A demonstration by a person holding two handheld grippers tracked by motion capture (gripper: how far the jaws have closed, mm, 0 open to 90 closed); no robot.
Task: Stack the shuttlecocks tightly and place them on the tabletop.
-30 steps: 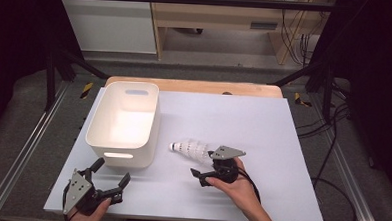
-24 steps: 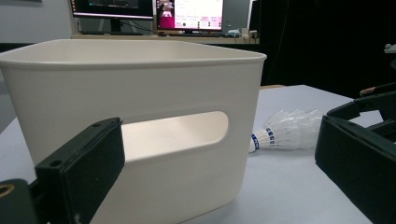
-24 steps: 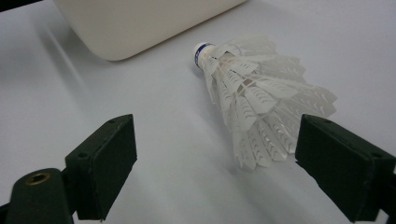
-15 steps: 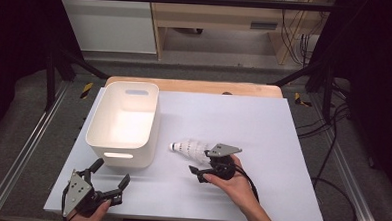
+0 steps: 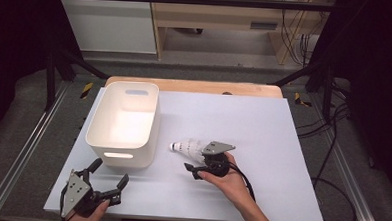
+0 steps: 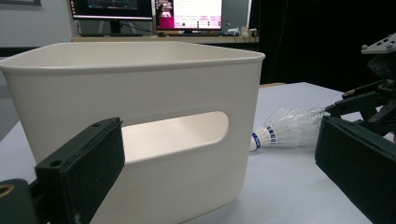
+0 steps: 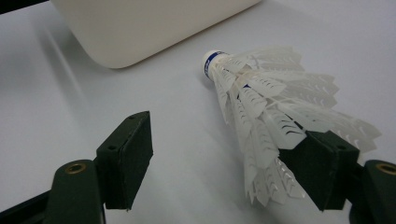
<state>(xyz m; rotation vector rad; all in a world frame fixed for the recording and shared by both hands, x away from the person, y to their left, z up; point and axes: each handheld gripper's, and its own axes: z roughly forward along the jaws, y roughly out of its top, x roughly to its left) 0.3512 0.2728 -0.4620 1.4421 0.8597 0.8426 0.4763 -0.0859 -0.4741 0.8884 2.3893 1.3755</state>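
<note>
Closing in on 1 shuttlecock (image 7: 261,107): the right tongs (image 7: 229,158) have just been narrowing, jaws not yet clamped. Item lies on its side on the white table (image 5: 263,123), feather skirt between the 2 jaws, against the right-hand jaw in the right gripper view, clear of the other; cork tip points away from the tongs toward 1 white bin (image 5: 123,120), just beyond. Left tongs (image 5: 104,182): open, empty, at rest just short of the bin's near wall. Judgement: grasp in progress, pickup not yet secured; the bin looks the likely destination.
</note>
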